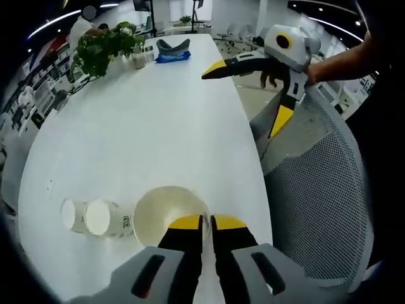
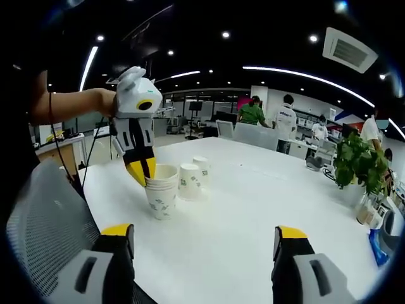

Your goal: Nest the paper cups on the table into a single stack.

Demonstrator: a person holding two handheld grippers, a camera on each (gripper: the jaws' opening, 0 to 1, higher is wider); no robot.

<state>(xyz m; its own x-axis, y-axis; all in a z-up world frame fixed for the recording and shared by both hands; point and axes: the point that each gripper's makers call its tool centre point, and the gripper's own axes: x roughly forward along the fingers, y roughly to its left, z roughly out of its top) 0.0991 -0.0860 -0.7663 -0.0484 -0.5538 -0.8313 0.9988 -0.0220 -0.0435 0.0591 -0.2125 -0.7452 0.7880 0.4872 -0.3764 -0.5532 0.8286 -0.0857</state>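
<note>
Left gripper [image 1: 207, 223] pinched the cup stack [image 2: 162, 193] rim on the bench [image 2: 253, 209]; right gripper [image 2: 205, 237] was spread wide.

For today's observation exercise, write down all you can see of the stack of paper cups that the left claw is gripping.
The stack of paper cups stands upright on the white table near its edge, beside a mesh chair. It looks like several white paper cups nested, rims layered at the top, with small greenish print on the side. The left claw is shut on its rim, one jaw inside and one outside. Its mouth is open and looks empty. Two single cups stand just behind it.
</note>
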